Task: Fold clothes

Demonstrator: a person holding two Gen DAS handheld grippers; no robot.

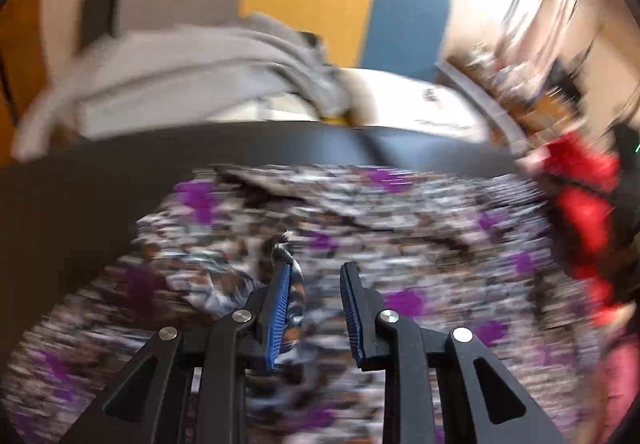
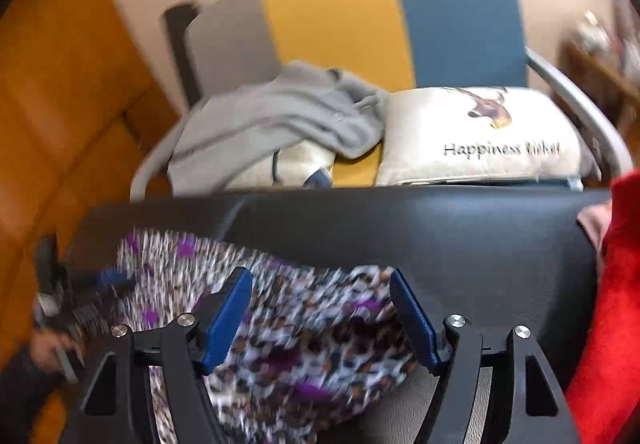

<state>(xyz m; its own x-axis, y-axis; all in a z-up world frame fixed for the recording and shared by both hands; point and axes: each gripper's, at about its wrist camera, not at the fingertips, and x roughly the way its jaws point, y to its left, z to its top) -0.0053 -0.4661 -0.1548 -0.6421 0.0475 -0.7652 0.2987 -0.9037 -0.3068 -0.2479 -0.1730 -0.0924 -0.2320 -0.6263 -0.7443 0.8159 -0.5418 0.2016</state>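
A patterned garment (image 1: 400, 228), white, black and brown with purple spots, lies spread on the dark table (image 1: 80, 188). My left gripper (image 1: 317, 270) hangs over its middle, jaws apart. A twisted strip of the cloth (image 1: 295, 284) stands up against the left pad, and the right pad is clear of it. In the right wrist view, my right gripper (image 2: 319, 274) stands wide open over the garment (image 2: 288, 324) near its far edge, pads not pressing on it. The left gripper (image 2: 110, 278) shows blurred at the far left, above a hand (image 2: 52, 344).
A red garment (image 2: 616, 304) lies at the table's (image 2: 440, 228) right end, also red garment (image 1: 580, 184). Behind the table stands a grey, yellow and blue chair (image 2: 360, 4) holding a grey hoodie (image 2: 280, 116) and a printed cushion (image 2: 480, 132).
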